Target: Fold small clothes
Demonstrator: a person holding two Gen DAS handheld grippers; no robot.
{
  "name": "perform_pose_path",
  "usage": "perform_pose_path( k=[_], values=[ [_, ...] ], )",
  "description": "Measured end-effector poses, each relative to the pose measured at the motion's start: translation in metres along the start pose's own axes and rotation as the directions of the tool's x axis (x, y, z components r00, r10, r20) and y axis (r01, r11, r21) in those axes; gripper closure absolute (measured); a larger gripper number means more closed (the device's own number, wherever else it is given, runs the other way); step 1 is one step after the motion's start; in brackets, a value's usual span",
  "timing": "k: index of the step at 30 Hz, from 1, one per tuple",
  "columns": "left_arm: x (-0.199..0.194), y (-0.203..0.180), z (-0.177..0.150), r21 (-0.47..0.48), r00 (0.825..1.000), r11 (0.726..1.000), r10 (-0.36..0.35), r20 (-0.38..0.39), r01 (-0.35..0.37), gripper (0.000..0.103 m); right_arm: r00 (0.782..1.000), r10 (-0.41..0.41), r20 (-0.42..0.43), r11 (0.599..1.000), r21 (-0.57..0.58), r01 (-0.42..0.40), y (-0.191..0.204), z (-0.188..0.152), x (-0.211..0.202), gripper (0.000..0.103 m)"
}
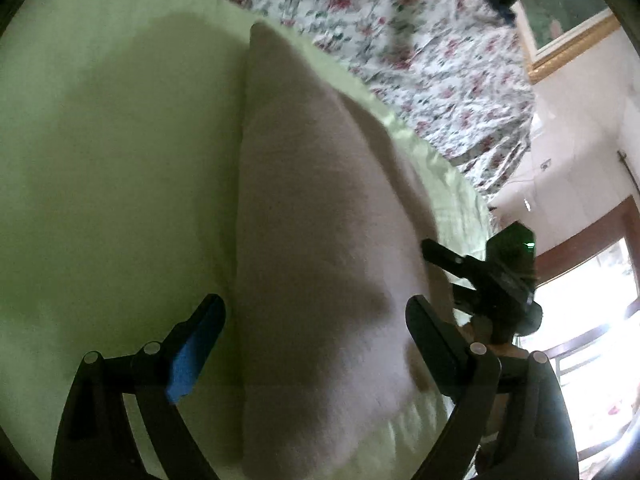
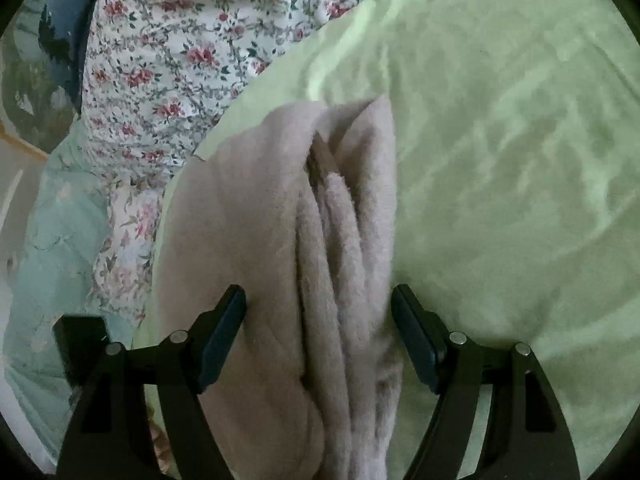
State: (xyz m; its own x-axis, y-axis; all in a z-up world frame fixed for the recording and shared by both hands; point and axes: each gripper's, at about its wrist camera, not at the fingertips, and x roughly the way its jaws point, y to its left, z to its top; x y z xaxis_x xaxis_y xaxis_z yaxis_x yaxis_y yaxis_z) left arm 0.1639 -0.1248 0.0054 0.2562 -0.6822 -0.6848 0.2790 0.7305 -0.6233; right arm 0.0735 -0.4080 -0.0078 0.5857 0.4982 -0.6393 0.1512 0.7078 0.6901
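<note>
A pale pink fuzzy garment [image 1: 316, 248] lies folded into a long strip on a light green cloth [image 1: 112, 168]. My left gripper [image 1: 316, 312] is open just above the strip, fingers astride its near end, holding nothing. In the right wrist view the same garment [image 2: 280, 248] shows several stacked folds. My right gripper [image 2: 318, 304] is open with its fingers on either side of the folded strip, not clamped on it. The right gripper also shows in the left wrist view [image 1: 480, 276] at the strip's right edge.
A floral bedsheet [image 1: 420, 48] lies beyond the green cloth [image 2: 500, 140] and shows in the right wrist view [image 2: 168, 60] too. A mint quilt [image 2: 60, 240] lies at the left. A framed picture [image 1: 568, 28], a wall and a window [image 1: 592, 320] are at the right.
</note>
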Motion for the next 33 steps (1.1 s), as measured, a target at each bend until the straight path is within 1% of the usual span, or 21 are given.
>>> perform_pose_path(
  k=[2,3,4,5,6,7,8,9,10,12,14,16,19,22,24,26,28,29,31,32,33],
  values=[
    [0.016,0.002,0.004,-0.003,0.999,1.000,0.006,-0.033,-0.006,0.010,1.000,0.001,-0.019,1.000,-0.027,-0.002,0.005,0.002,0.007,0.029],
    [0.022,0.004,0.004,-0.008,0.999,1.000,-0.006,-0.043,0.006,0.011,1.000,0.001,-0.029,0.999,-0.037,-0.002,0.007,0.001,0.011,0.034],
    [0.026,0.004,0.006,-0.006,0.999,1.000,-0.013,-0.040,0.012,0.012,0.999,-0.003,-0.035,0.999,-0.042,0.002,0.008,0.001,0.013,0.038],
    [0.028,0.003,0.008,0.008,0.999,1.000,-0.009,-0.034,0.009,0.014,0.999,-0.010,-0.035,0.999,-0.047,0.008,0.009,0.000,0.014,0.046],
    [0.029,0.000,0.009,0.023,0.999,1.000,-0.013,-0.032,0.014,0.028,0.999,-0.006,-0.033,0.999,-0.046,0.005,0.010,-0.001,0.015,0.054],
    [0.030,-0.003,0.010,0.033,0.999,0.999,-0.017,-0.033,0.018,0.032,1.000,0.002,-0.025,0.999,-0.042,-0.003,0.010,-0.003,0.014,0.057],
    [0.027,-0.007,0.010,0.047,1.000,0.999,-0.008,-0.018,0.009,0.035,1.000,0.002,-0.016,0.999,-0.040,-0.003,0.011,-0.004,0.012,0.062],
    [0.022,-0.009,0.009,0.058,1.000,0.998,-0.006,-0.007,0.007,0.042,1.000,-0.001,-0.005,0.999,-0.042,0.001,0.014,-0.005,0.010,0.066],
    [0.018,-0.010,0.007,0.062,1.000,0.998,-0.007,-0.002,0.007,0.048,1.000,-0.001,0.006,0.999,-0.048,0.001,0.018,-0.007,0.007,0.067],
    [-0.002,-0.010,0.001,0.063,1.000,0.998,-0.021,0.023,0.019,0.051,0.999,0.008,0.032,0.998,-0.070,-0.006,0.031,-0.012,0.002,0.069],
    [-0.033,-0.009,-0.010,0.077,0.998,0.997,0.001,0.070,-0.007,0.051,0.998,0.039,0.047,0.993,-0.112,-0.034,0.053,-0.021,-0.002,0.070],
    [-0.066,-0.003,-0.023,0.082,0.994,0.996,0.026,0.110,-0.035,0.051,0.997,0.068,0.041,0.987,-0.149,-0.061,0.075,-0.030,0.000,0.070],
    [-0.110,0.013,-0.043,0.075,0.987,0.994,0.062,0.151,-0.074,0.051,0.993,0.119,0.016,0.968,-0.225,-0.112,0.114,-0.054,0.013,0.070],
    [-0.152,0.034,-0.070,0.068,0.979,0.991,0.098,0.177,-0.112,0.051,0.984,0.178,-0.017,0.951,-0.253,-0.177,0.137,-0.077,0.027,0.070],
    [-0.166,0.045,-0.085,0.069,0.976,0.989,0.119,0.182,-0.134,0.051,0.978,0.203,-0.045,0.941,-0.268,-0.207,0.150,-0.093,0.038,0.070],
    [-0.174,0.060,-0.101,0.050,0.976,0.988,0.132,0.174,-0.143,0.051,0.973,0.214,-0.080,0.937,-0.266,-0.228,0.159,-0.108,0.051,0.070],
    [-0.174,0.079,-0.114,0.022,0.980,0.990,0.138,0.144,-0.142,0.050,0.974,0.200,-0.109,0.939,-0.261,-0.223,0.162,-0.122,0.063,0.070],
    [-0.171,0.091,-0.122,0.004,0.982,0.989,0.144,0.126,-0.145,0.049,0.977,0.178,-0.114,0.943,-0.264,-0.203,0.161,-0.128,0.069,0.070],
    [-0.169,0.105,-0.130,-0.026,0.981,0.989,0.146,0.128,-0.143,0.037,0.985,0.141,-0.103,0.950,-0.267,-0.164,0.159,-0.135,0.073,0.070],
    [-0.173,0.110,-0.132,-0.048,0.982,0.991,0.131,0.136,-0.125,0.035,0.985,0.140,-0.105,0.953,-0.256,-0.162,0.157,-0.135,0.074,0.066],
    [-0.177,0.113,-0.132,-0.062,0.983,0.991,0.123,0.139,-0.115,0.029,0.984,0.139,-0.110,0.956,-0.244,-0.163,0.156,-0.134,0.074,0.060]
  ],
)
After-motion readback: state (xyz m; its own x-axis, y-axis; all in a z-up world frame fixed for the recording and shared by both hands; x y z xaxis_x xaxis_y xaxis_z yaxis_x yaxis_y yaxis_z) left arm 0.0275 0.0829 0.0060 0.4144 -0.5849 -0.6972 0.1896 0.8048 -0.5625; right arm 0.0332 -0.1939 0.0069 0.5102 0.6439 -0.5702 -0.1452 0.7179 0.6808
